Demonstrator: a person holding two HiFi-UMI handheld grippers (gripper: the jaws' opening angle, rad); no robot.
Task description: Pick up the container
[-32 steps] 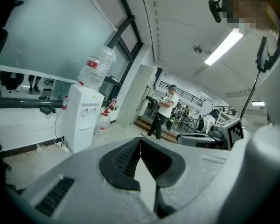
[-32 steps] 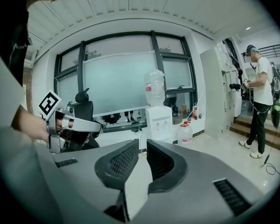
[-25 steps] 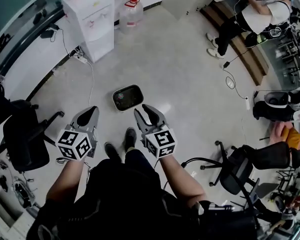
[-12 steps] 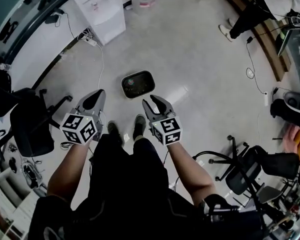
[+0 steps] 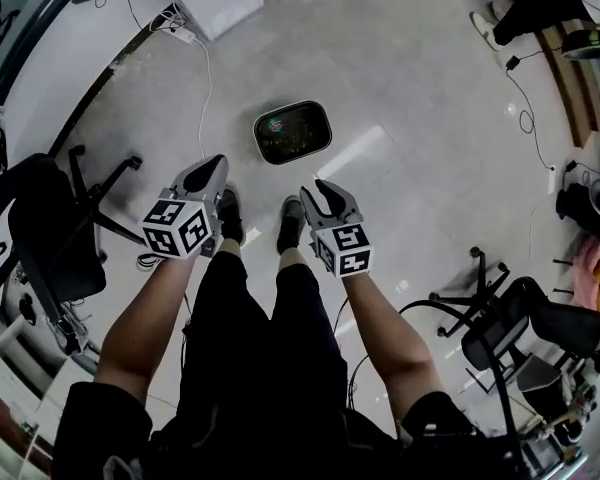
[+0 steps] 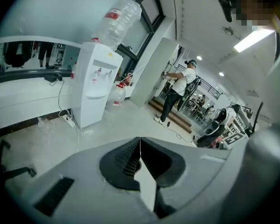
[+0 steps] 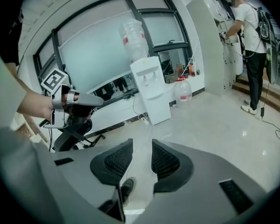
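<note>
Head view: left gripper [image 5: 218, 161], right gripper [image 5: 316, 188] closer to container [image 5: 292, 131]

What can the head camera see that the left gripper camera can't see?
Only the head view shows the dark container lying on the floor, the right gripper with its jaws apart and nothing between them, and the person's shoes. Only the left gripper view shows the big bottle on top of the water dispenser and a second bottle standing beside it. Both show the left gripper, shut and empty, and the pale floor.
</note>
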